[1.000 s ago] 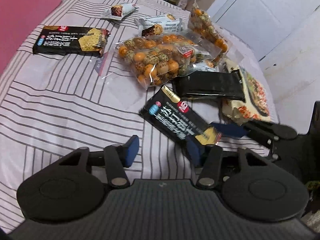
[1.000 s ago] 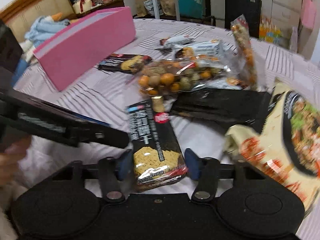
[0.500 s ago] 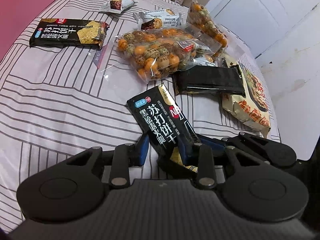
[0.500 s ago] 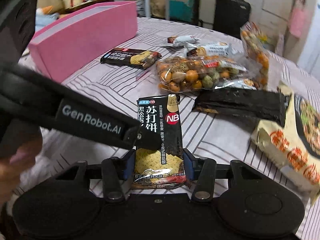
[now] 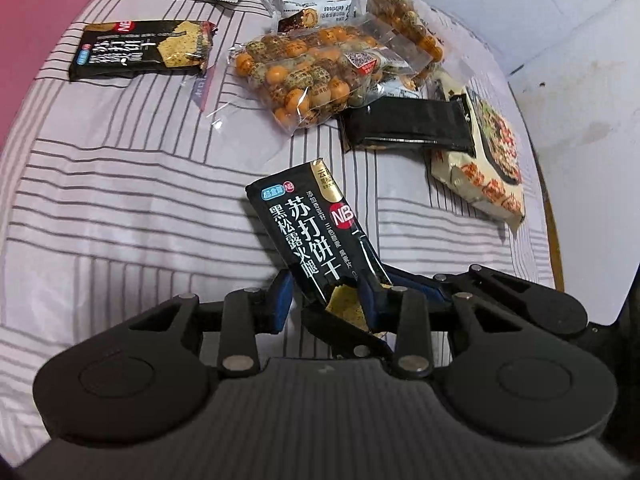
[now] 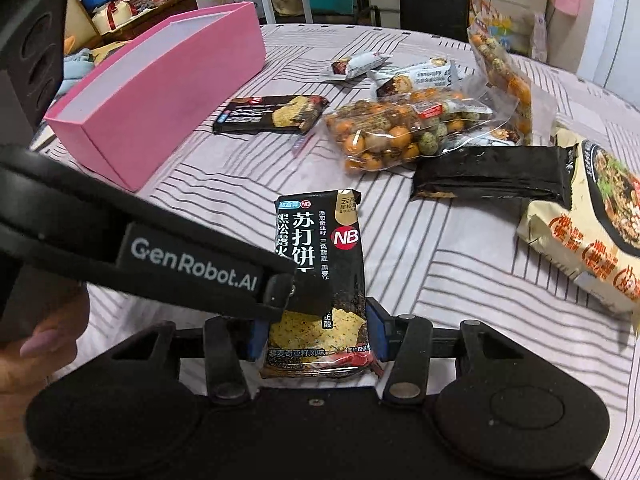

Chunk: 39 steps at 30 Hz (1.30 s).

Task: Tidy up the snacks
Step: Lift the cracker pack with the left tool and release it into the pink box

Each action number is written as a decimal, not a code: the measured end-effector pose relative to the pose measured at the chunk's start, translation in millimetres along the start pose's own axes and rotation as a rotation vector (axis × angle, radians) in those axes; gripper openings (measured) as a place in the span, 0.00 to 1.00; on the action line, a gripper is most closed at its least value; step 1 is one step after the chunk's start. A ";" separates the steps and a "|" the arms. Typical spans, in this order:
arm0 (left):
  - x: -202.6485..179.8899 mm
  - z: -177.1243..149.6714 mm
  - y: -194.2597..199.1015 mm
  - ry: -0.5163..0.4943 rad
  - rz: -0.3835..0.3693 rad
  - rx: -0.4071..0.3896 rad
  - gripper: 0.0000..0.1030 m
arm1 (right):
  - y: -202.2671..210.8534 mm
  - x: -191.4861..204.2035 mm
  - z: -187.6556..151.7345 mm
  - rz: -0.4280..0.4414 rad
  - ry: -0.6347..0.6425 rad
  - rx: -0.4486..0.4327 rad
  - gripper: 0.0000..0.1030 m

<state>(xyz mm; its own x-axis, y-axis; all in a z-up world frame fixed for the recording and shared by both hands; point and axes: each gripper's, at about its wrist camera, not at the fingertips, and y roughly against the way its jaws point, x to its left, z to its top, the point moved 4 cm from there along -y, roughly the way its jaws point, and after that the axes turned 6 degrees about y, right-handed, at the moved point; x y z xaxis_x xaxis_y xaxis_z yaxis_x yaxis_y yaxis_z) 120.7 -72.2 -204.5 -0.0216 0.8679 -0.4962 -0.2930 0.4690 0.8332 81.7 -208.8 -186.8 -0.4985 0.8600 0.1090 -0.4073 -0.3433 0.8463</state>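
A black soda-cracker pack [image 6: 320, 264] is held off the striped cloth. My right gripper [image 6: 316, 334] is shut on its lower end. My left gripper [image 5: 324, 300] reaches in from the left with its blue pads on either side of the same pack [image 5: 316, 236], closed to about the pack's width. The left gripper's arm [image 6: 160, 256] crosses the right wrist view. A pink box [image 6: 160, 84] stands open at the far left.
On the cloth lie a second black cracker pack [image 5: 140, 50], a clear bag of coated nuts [image 5: 316, 76], two small wrapped cakes [image 5: 312, 10], a black flat pack [image 5: 408, 124] and a noodle bag [image 5: 488, 168] near the right edge.
The right gripper closed on the cracker pack and lifted it. The left gripper moved in and narrowed around the same pack.
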 end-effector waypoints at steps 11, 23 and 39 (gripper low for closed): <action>-1.4 -3.0 67.0 -0.011 -0.001 -0.047 0.33 | 46.6 39.0 21.4 0.005 0.084 -0.061 0.52; 6.3 -10.1 157.7 0.002 -0.008 -0.234 0.34 | 91.8 92.0 61.4 0.024 0.238 -0.149 0.53; 55.1 40.6 228.5 0.073 0.092 -0.443 0.37 | 74.7 153.4 155.3 0.097 0.386 -0.247 0.52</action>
<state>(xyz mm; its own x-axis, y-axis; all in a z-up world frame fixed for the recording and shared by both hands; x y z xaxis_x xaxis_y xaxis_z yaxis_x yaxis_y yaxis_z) 91.4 89.5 -31.6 -0.1295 0.8814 -0.4543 -0.6668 0.2617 0.6978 93.6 -43.9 -25.9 -0.7725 0.6322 -0.0601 -0.4915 -0.5353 0.6869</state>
